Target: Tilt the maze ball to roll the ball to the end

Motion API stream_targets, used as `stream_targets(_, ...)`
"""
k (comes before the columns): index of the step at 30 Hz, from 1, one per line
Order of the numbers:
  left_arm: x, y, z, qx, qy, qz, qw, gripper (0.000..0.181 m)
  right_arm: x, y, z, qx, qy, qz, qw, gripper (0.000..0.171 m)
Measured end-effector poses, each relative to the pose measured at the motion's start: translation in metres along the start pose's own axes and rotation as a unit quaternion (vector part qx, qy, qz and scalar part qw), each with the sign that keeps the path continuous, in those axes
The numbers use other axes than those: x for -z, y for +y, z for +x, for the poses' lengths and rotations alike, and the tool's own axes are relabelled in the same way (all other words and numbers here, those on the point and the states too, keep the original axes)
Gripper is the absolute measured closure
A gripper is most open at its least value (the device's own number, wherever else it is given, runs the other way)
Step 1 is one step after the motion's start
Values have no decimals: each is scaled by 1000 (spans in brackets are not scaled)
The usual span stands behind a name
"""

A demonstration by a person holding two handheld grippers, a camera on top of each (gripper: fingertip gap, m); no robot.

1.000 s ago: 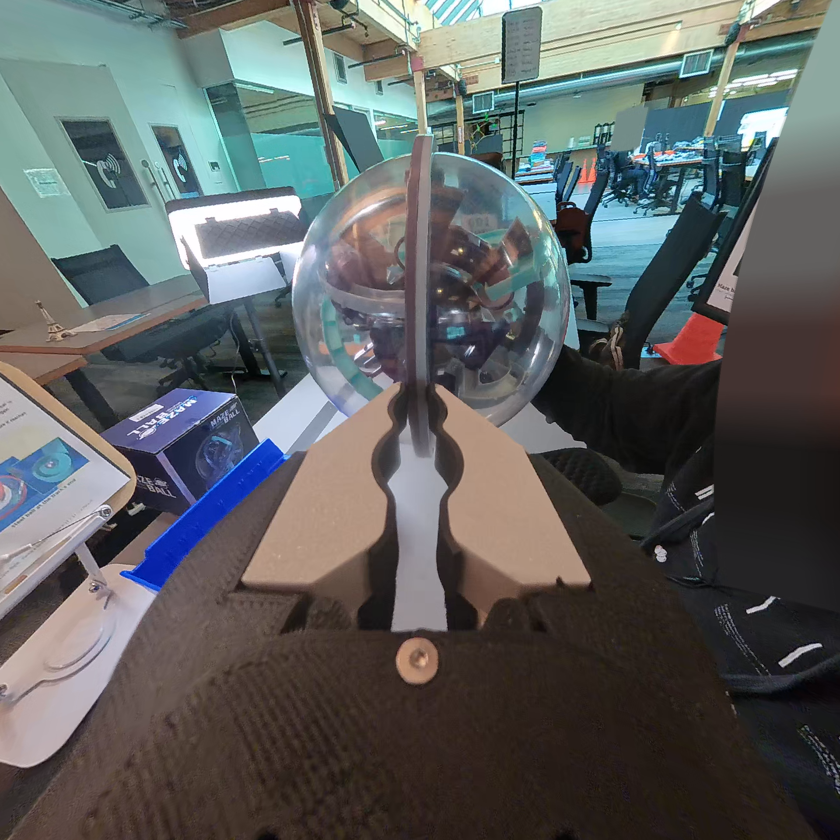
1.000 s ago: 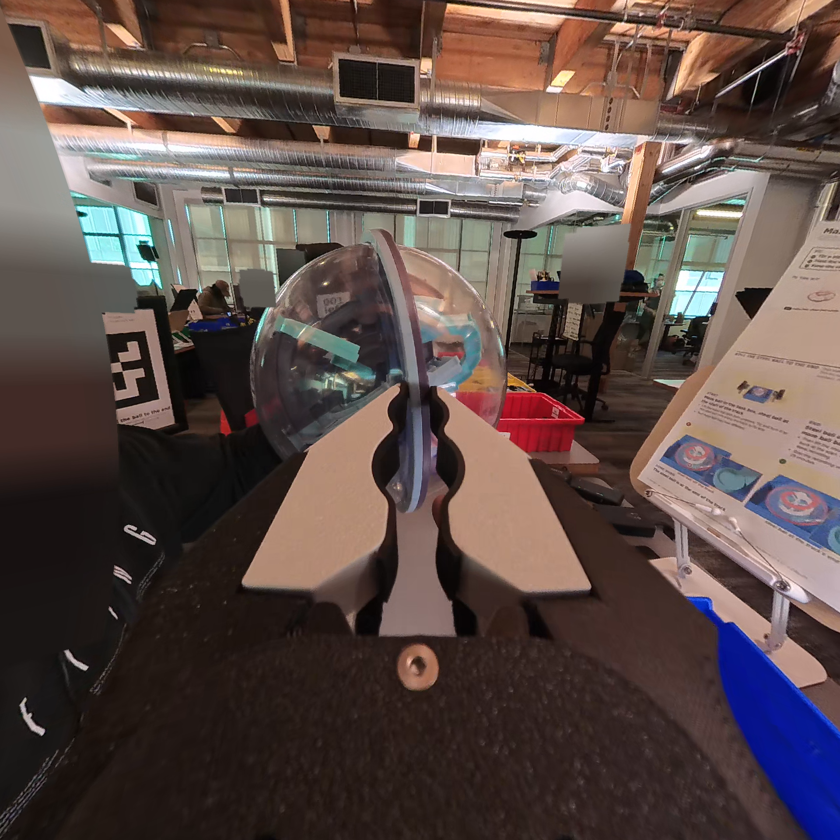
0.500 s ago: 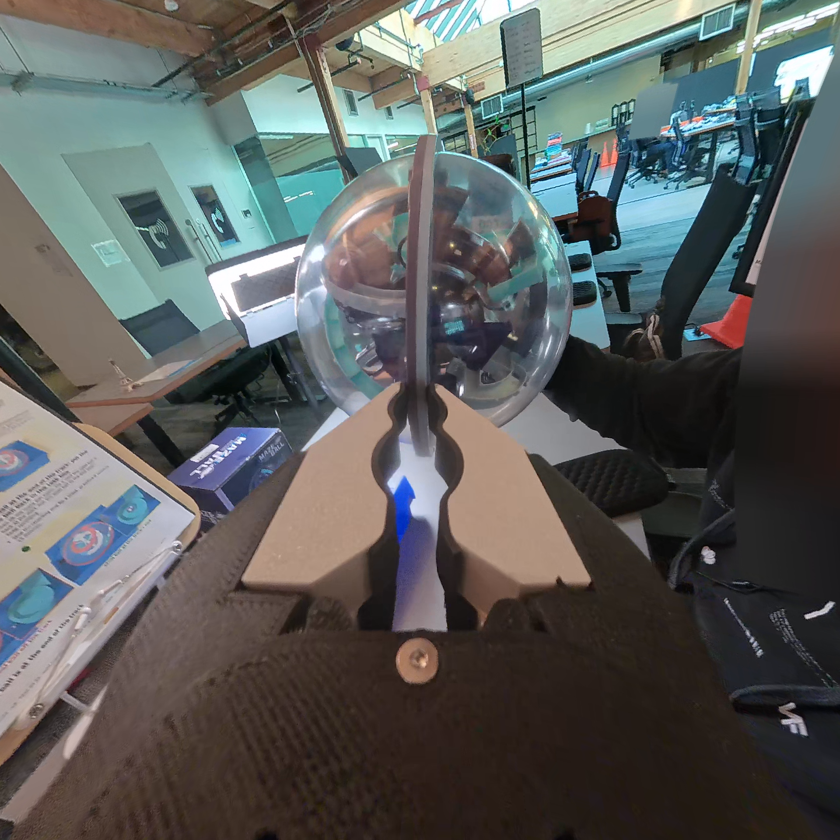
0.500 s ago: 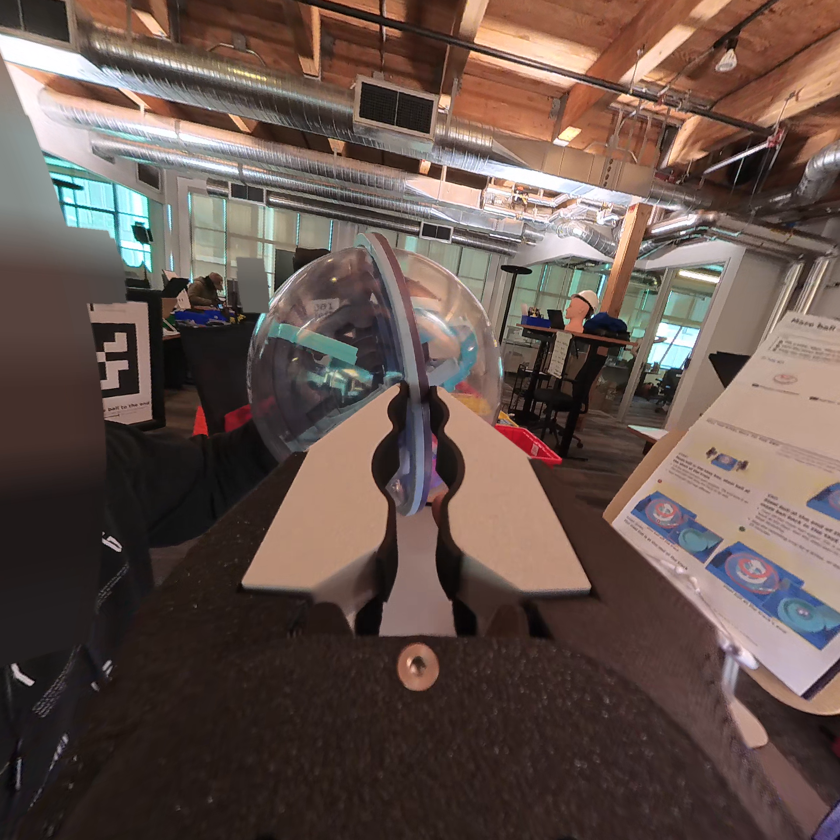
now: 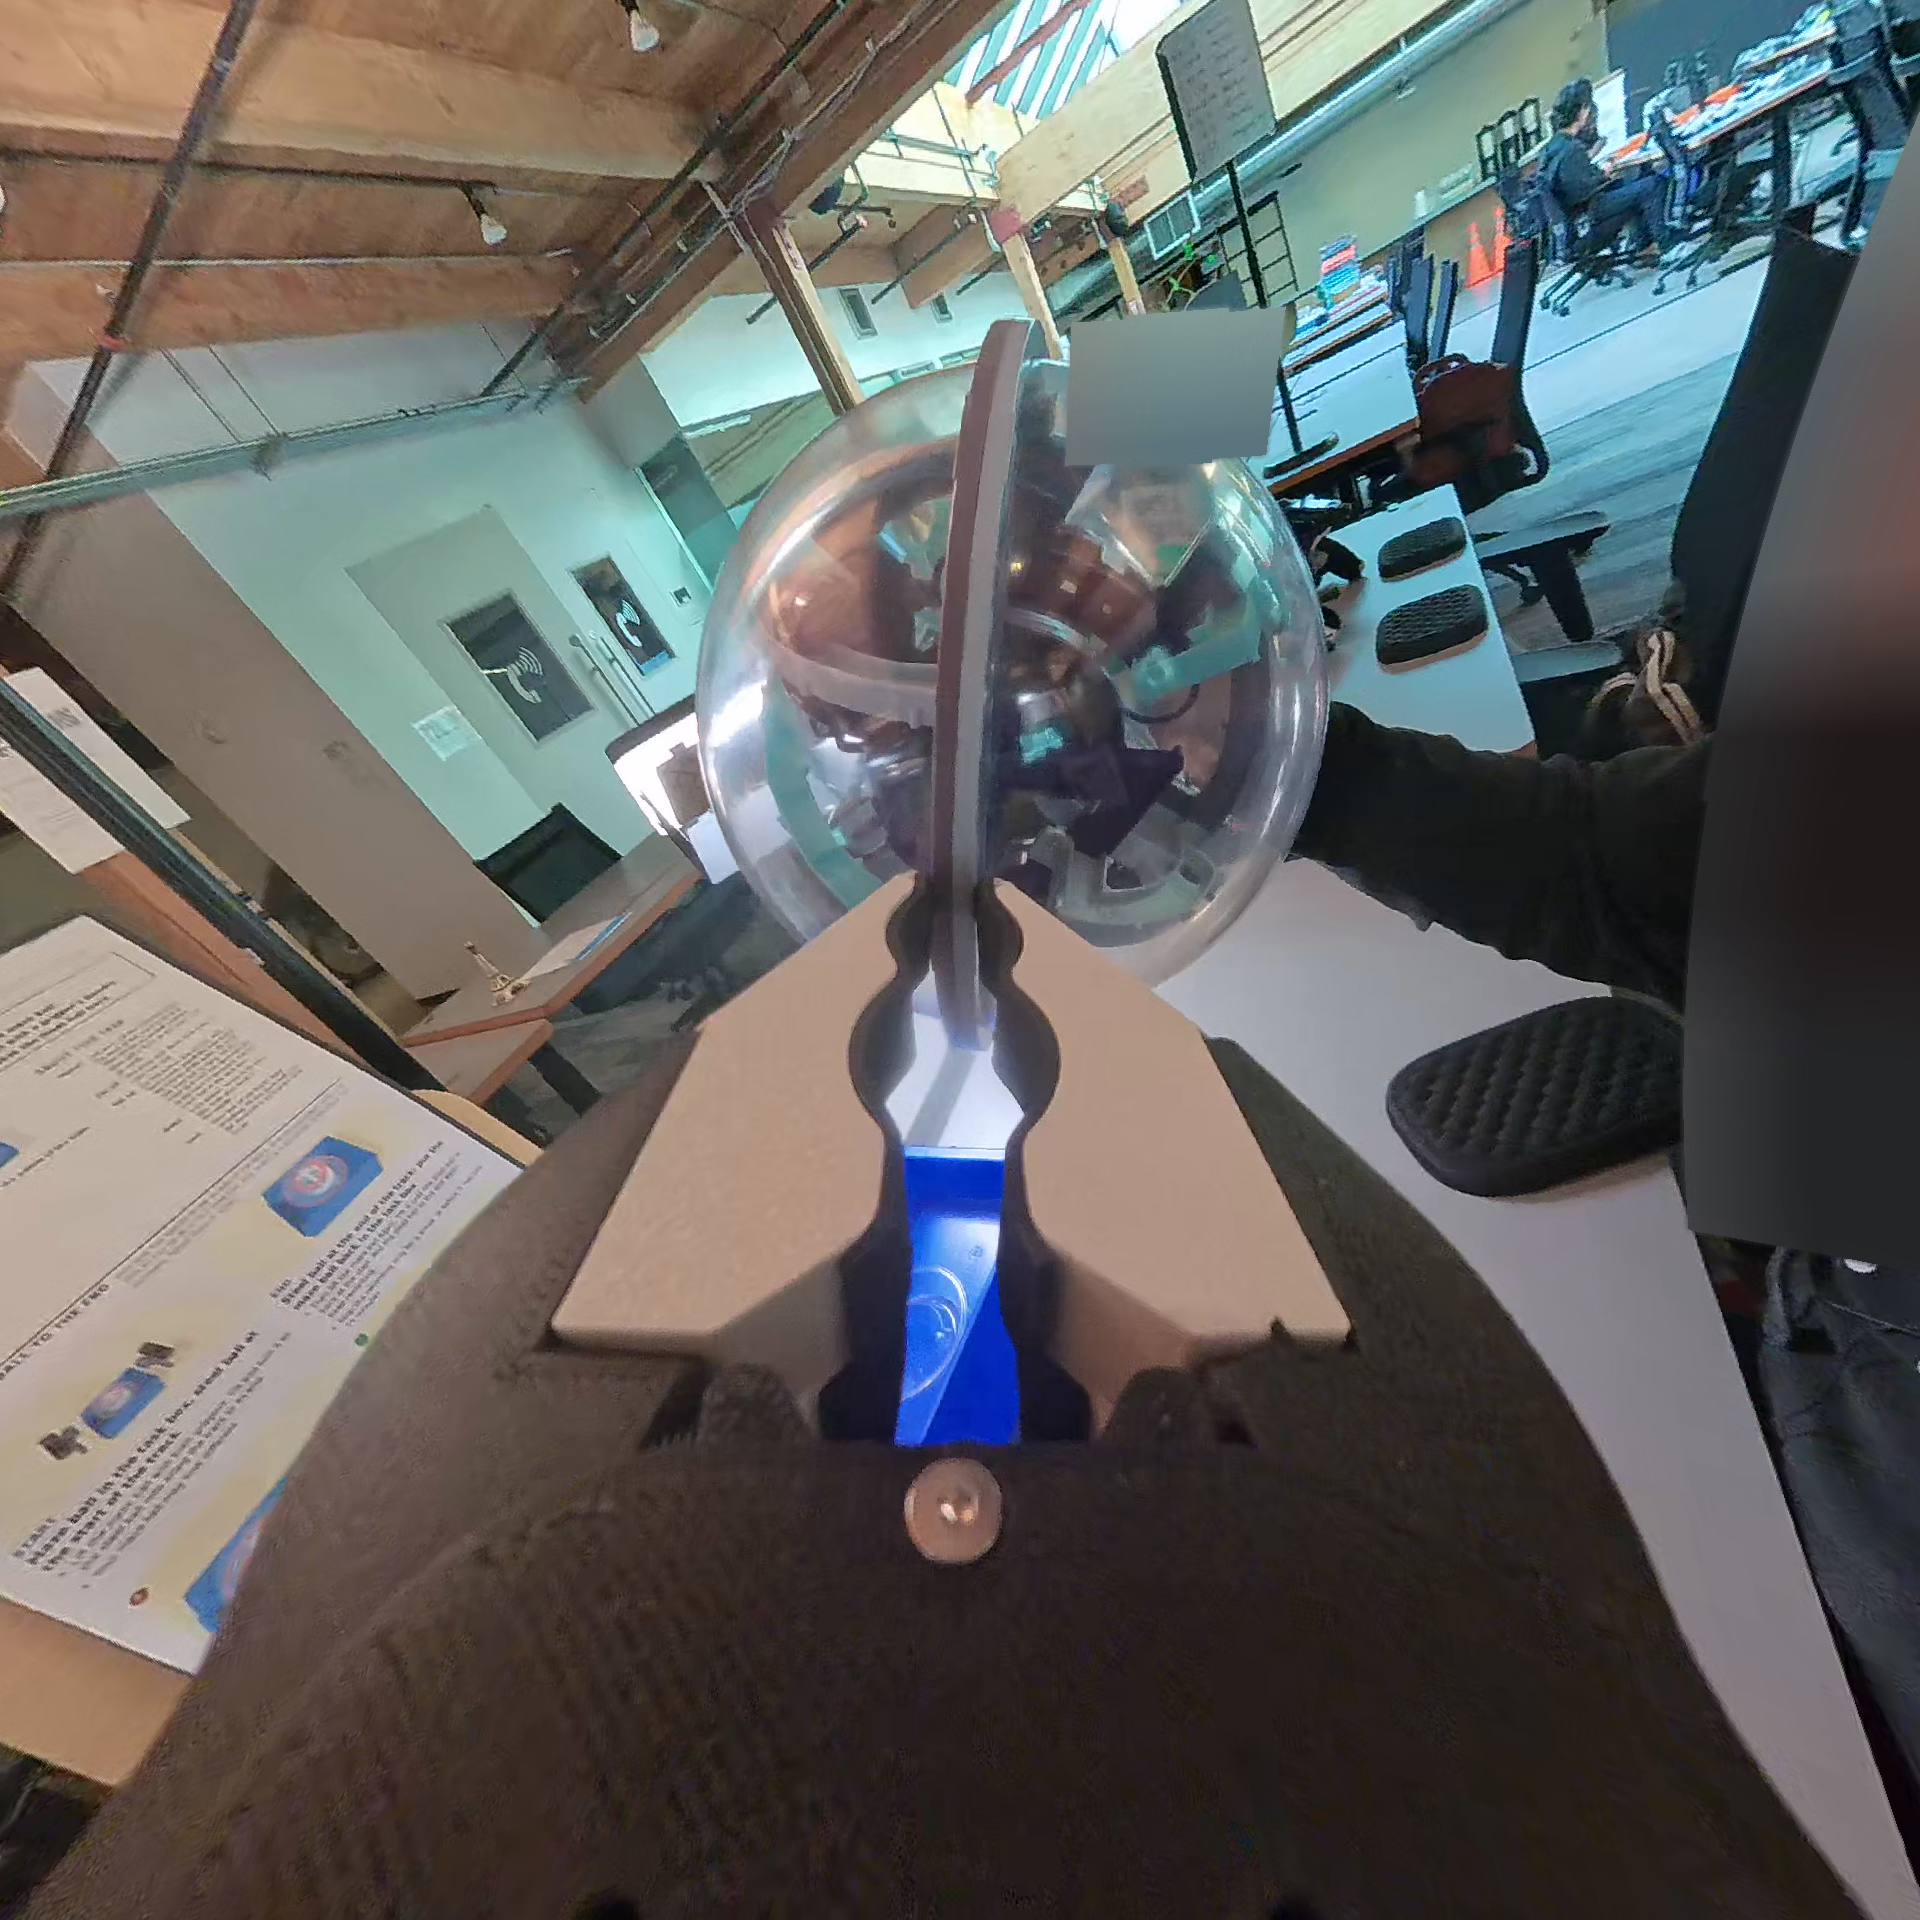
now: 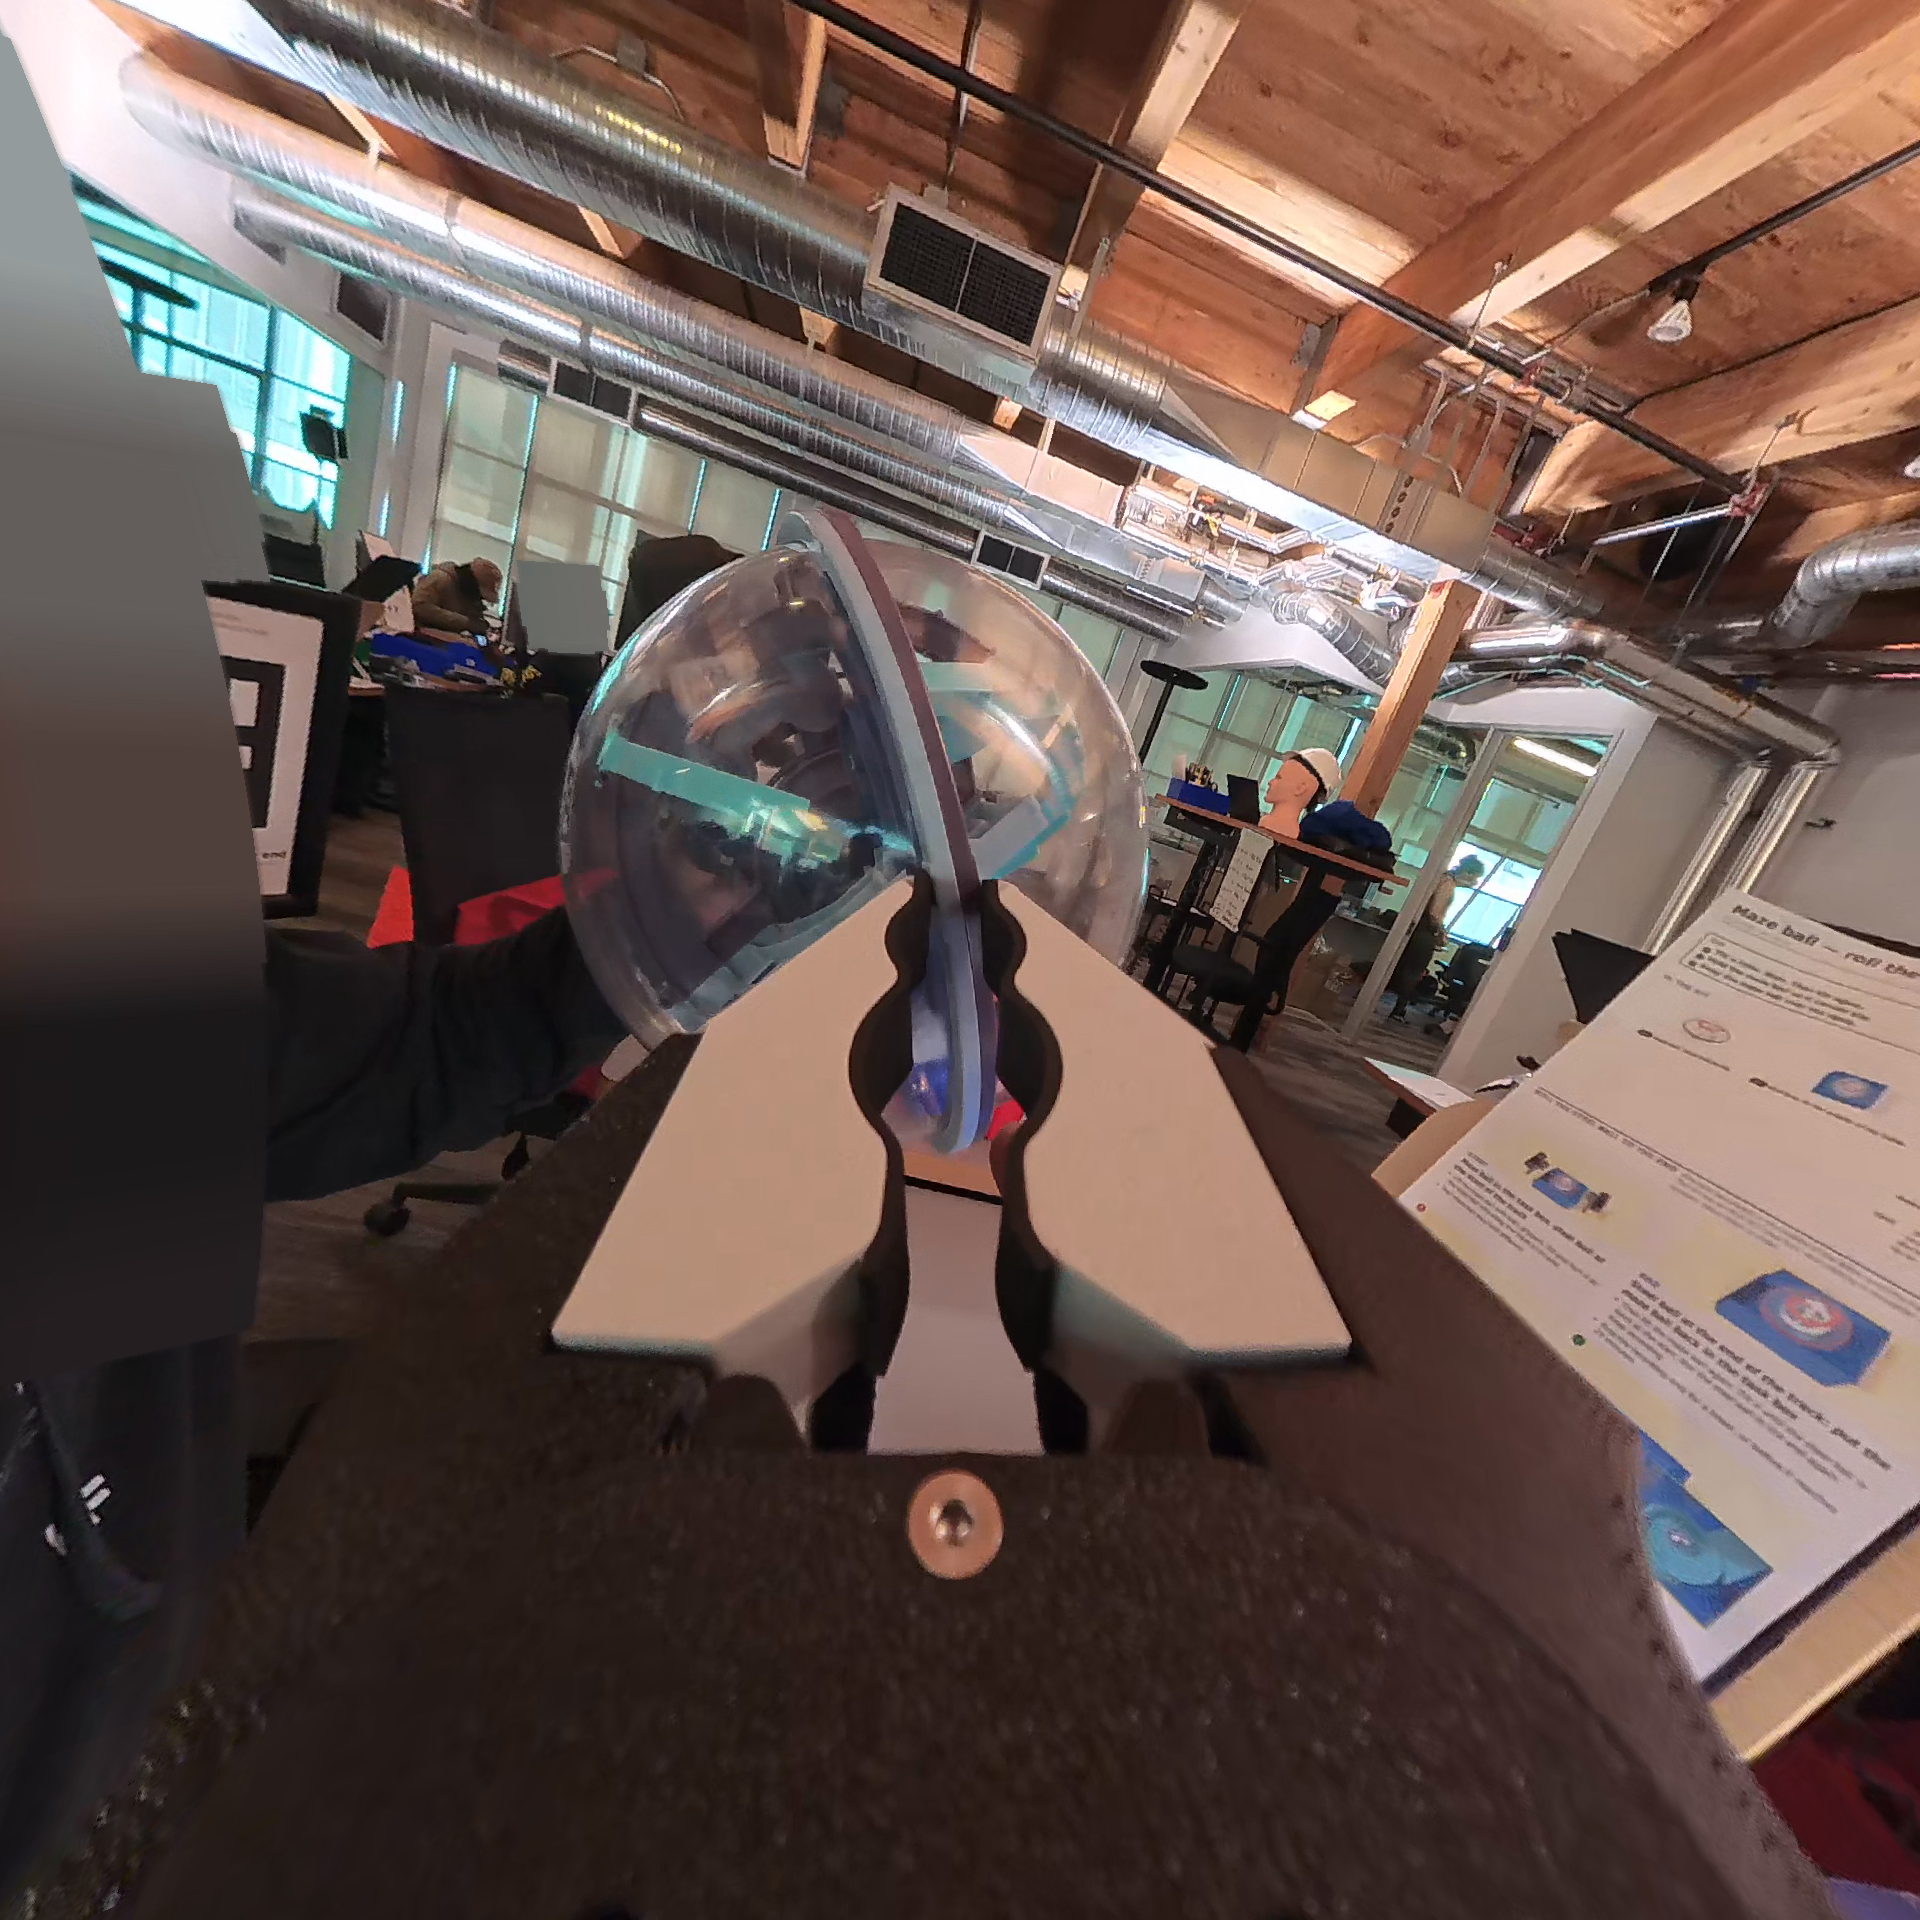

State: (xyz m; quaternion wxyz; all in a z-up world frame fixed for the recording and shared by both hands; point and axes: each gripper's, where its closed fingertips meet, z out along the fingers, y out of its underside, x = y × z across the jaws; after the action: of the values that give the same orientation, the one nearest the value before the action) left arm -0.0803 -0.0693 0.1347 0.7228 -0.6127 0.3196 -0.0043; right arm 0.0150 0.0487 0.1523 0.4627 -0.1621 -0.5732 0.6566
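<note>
Clear maze ball (image 5: 1091, 727), purple rim tilted, teal tracks inside, held aloft

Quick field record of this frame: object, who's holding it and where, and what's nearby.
object: maze ball, clear sphere with coloured tracks inside
rim: flat equatorial rim, near upright, slightly tilted
left gripper: shut on the rim
right gripper: shut on the rim
support: held in the air
inner ball: cannot tell
nearby: instruction sheet, blue bin
</note>
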Motion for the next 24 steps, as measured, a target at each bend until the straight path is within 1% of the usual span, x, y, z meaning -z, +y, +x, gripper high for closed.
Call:
stream_targets(6,1,-6,-2,-18,-11,-1,1000,174,-2,-6,1,11,1,0,1000,164)
stream_targets(11,2,-18,-5,-57,-27,23,998,175,-5,-16,1,35,-2,13,999,164)
stream_targets(16,3,-23,-1,-55,-24,30,998,175,-6,-18,4,27,0,12,1000,164)
stream_targets(24,2,-20,-4,-44,-24,32,998,175,-8,-20,8,27,14,6,1000,164)
